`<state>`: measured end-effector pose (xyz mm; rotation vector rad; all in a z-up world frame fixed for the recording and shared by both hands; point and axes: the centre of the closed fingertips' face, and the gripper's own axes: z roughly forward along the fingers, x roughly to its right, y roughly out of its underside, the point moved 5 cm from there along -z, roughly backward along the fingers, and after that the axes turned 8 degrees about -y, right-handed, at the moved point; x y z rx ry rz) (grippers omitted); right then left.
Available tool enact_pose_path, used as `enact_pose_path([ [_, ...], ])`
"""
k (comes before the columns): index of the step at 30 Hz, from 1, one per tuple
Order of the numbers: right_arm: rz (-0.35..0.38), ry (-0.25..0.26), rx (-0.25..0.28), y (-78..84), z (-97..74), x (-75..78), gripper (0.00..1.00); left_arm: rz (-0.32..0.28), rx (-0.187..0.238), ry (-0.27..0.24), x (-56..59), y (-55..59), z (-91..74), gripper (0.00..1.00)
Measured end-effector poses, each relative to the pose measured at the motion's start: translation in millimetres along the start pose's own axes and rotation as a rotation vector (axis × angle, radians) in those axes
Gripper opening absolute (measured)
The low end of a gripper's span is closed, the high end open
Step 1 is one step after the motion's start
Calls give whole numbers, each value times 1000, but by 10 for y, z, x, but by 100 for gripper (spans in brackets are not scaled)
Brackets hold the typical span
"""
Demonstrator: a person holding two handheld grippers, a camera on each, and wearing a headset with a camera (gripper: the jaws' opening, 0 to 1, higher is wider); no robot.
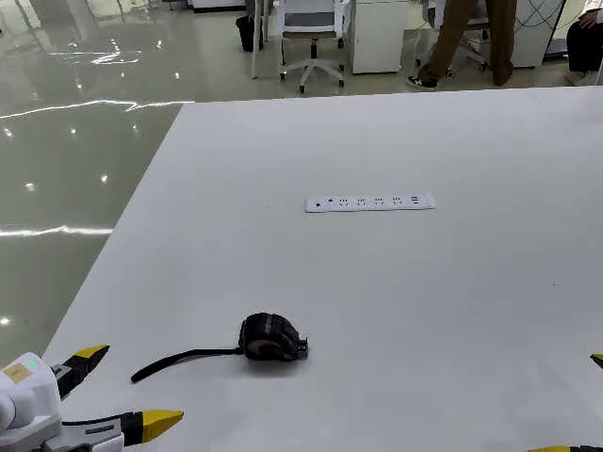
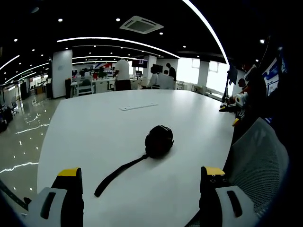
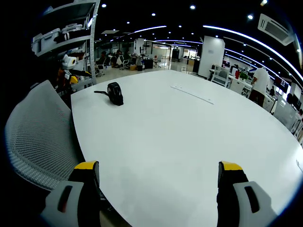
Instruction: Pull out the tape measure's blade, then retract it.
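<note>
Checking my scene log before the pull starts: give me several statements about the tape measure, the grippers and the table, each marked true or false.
1. The tape measure lies on the table, touched by neither gripper. True.
2. The left gripper is shut on the strap. False: it is open, short of the strap.
3. The blade is drawn out across the table. False: no blade shows outside the case.
4. A power strip lies beyond the tape measure. True.
5. The right gripper is open. True.

— Where was the black, rounded tape measure [image 1: 271, 338]?
— On the white tabletop [image 1: 424, 301], near its front edge, blade wound in.
— And its black strap [image 1: 179, 360]?
— It trailed flat from the case, slightly curved.
</note>
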<state>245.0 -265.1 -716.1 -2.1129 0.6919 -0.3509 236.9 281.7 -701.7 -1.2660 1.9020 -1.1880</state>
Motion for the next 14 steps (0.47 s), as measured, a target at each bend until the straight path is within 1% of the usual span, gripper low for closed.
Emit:
enact_pose_path([
  [3, -2, -6, -1, 0, 4, -3, 100, 2, -23, 8, 10, 35, -2, 100],
  [11, -10, -24, -6, 2, 17, -52, 100, 16, -22, 17, 16, 64, -14, 100],
  [14, -11, -28, -9, 18, 6, -64, 100, 15, -35, 24, 36, 90, 2, 100],
])
